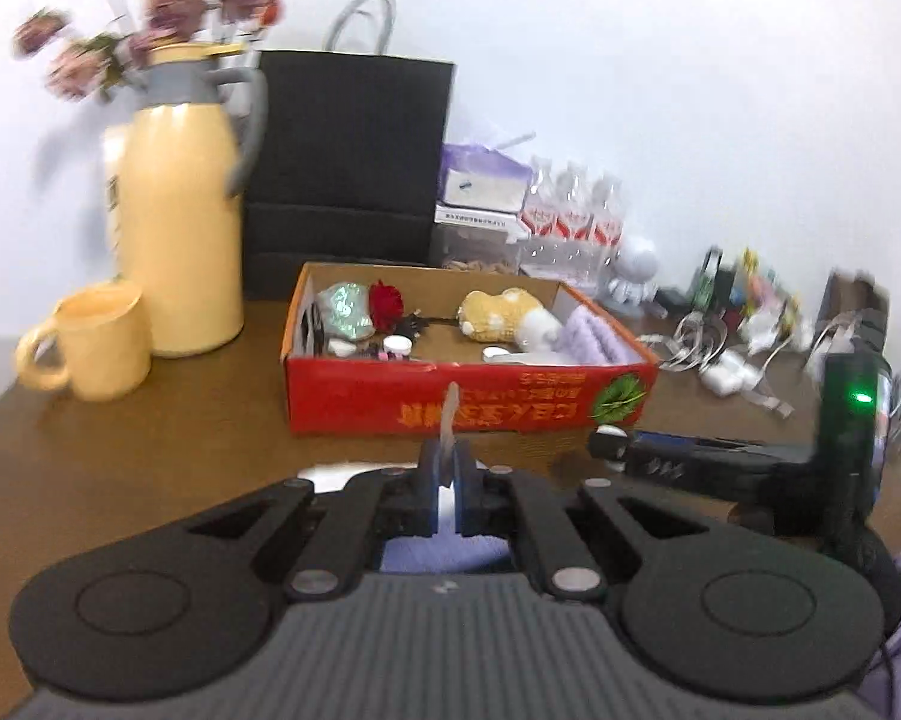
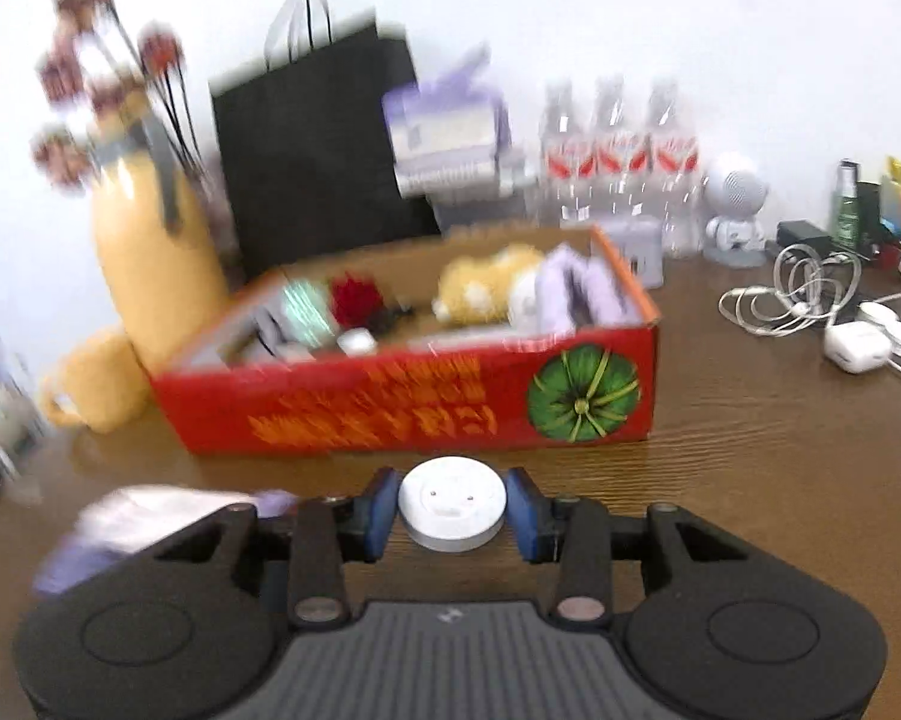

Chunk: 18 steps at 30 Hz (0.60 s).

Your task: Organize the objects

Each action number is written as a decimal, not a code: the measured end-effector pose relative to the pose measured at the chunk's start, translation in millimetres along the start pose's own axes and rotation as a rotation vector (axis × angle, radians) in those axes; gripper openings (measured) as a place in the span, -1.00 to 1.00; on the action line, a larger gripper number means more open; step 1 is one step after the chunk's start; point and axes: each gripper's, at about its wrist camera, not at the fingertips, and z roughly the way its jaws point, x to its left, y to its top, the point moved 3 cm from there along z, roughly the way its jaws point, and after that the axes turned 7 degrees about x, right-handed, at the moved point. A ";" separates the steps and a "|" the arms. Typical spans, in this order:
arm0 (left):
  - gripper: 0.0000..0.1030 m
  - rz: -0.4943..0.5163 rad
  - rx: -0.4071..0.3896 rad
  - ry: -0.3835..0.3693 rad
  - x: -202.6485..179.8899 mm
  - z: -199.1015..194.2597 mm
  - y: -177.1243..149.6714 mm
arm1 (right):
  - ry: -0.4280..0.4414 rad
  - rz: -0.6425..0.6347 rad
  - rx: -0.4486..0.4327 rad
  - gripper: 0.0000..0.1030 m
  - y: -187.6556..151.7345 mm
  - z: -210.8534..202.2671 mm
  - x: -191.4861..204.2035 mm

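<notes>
While left tool point(image 1: 449, 483) pinches thin strip point(image 1: 449, 414), right tool point(image 2: 452, 510) clamps white puck point(image 2: 452, 504).

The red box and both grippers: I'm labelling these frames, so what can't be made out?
- Left wrist view: what the left hand-held gripper pinches is a thin pale strip; the rest hides under the fingers.
- Left wrist view: small items in the red box sit behind its front wall.
- Right wrist view: motion blur smears the box print and the pale purple thing at lower left.
- Right wrist view: pad contact with the white disc is unclear.
</notes>
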 end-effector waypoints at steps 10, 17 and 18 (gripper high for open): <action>-0.91 -0.167 -0.010 0.006 36.2 -69.4 -55.9 | 0.031 -0.063 -0.090 -0.26 -72.0 -119.1 40.2; -0.91 -0.171 -0.053 -0.029 42.2 -98.0 -70.2 | 0.017 -0.075 -0.103 -0.26 -89.0 -187.3 44.7; -0.91 -0.167 -0.059 -0.037 41.3 -99.2 -70.7 | 0.013 -0.087 -0.119 -0.26 -85.5 -195.7 45.4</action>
